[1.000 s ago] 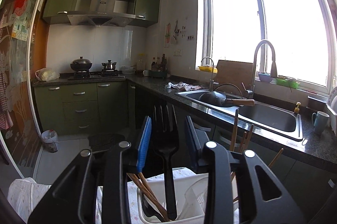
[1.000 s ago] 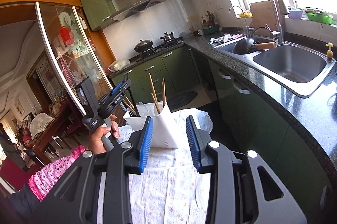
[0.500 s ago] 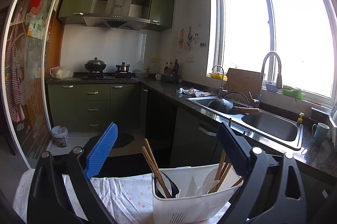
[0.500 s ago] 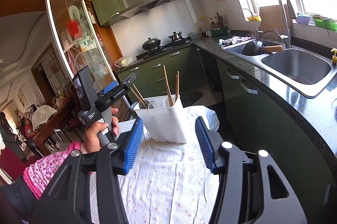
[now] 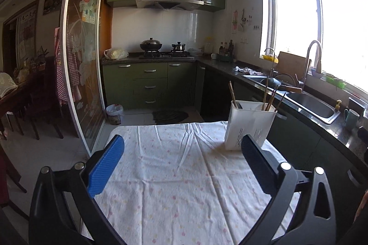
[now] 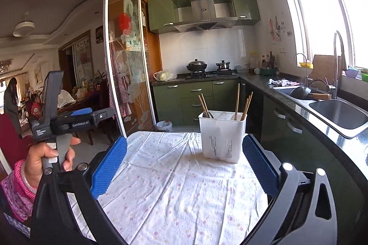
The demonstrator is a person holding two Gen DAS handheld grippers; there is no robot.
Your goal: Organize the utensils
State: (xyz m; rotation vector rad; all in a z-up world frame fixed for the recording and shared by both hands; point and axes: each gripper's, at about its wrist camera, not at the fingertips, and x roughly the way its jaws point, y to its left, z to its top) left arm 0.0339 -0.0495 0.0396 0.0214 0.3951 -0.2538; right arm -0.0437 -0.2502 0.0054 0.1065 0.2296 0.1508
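Over the near edge of the cloth-covered table: left gripper, blue-padded jaws spread wide, nothing between them. Right gripper, same pattern, jaws likewise wide apart and empty. The person's left hand, pink floral sleeve, grips the left tool's handle off the table's left edge.

Tablecloth: white, small floral print, creased; no loose utensil visible on it.

Utensil caddy: white plastic, rectangular, slotted drain holes low on the front wall, upright toward the far right corner of the table, clear of both grippers. Contents: wooden chopsticks leaning in two groups, left and right compartments, and a dark utensil low in the left one.

Handling, by judgement: caddy light, stiff, smooth-walled, likely to slide on the cloth or tip if pushed high; take it across the upper walls or rim. Chopsticks light, rigid, thin, prone to roll in the pads; pinch mid-shaft above the rim, one group at a time.

Not determinable: the dark utensil's type, its head sunk below the rim; chopstick count; inner dividers and anything lying at the caddy's bottom. Near table edge cut off by the gripper bodies; window glare washes out the sill beyond the sink.
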